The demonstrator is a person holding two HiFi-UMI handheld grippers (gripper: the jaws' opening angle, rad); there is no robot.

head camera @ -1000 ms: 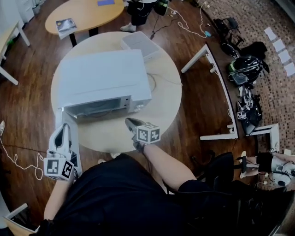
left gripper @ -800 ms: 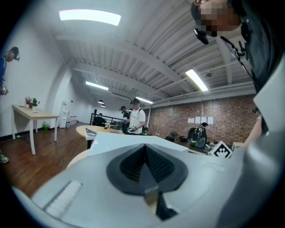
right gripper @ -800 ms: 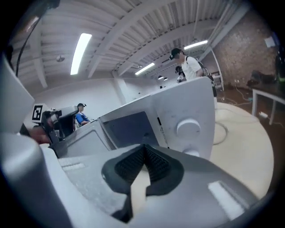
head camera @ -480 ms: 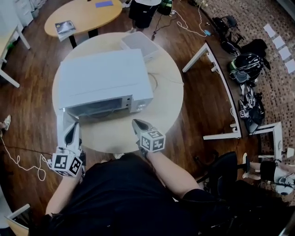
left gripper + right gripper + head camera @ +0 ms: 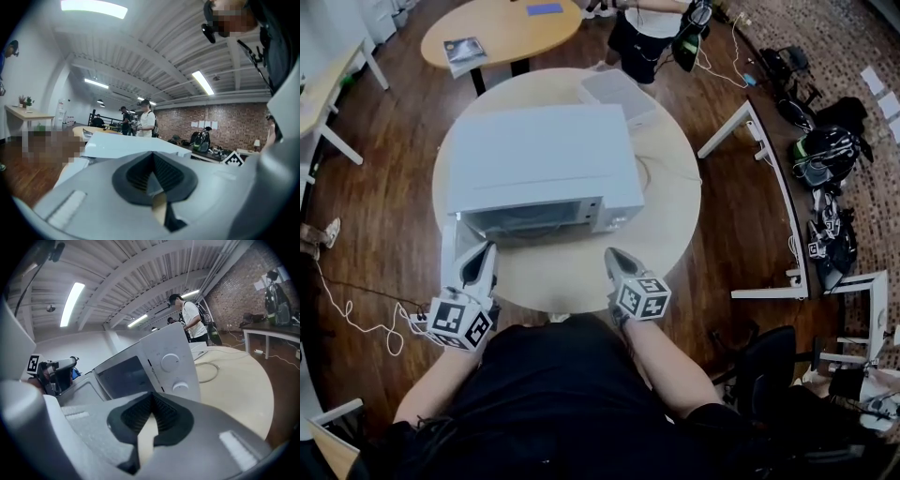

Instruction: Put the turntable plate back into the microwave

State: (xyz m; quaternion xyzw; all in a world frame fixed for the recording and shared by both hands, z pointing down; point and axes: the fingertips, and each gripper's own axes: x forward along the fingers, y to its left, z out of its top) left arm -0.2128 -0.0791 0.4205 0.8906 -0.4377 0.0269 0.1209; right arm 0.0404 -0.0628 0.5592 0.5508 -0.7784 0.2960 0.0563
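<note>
A white microwave (image 5: 542, 157) stands on a round table (image 5: 670, 225), its front facing me. The door (image 5: 448, 246) appears swung open to the left, showing a dark cavity (image 5: 123, 376) beside the two-knob control panel (image 5: 172, 365). No turntable plate shows in any view. My left gripper (image 5: 483, 251) is shut and empty at the table's near edge, just right of the door. In the left gripper view the microwave's top (image 5: 126, 146) rises beyond its jaws. My right gripper (image 5: 614, 255) is shut on nothing, in front of the microwave's right end.
A clear plastic container (image 5: 619, 94) sits behind the microwave and a cable (image 5: 654, 173) loops to its right. A person (image 5: 652, 33) stands at the far side. An oval table (image 5: 511, 23) carries a book (image 5: 464, 53). A desk frame (image 5: 769, 178) and bags (image 5: 825, 150) are on the right.
My left gripper has come in rightward to the table edge beside the door. The right gripper has drifted slightly right. Both stay shut.
</note>
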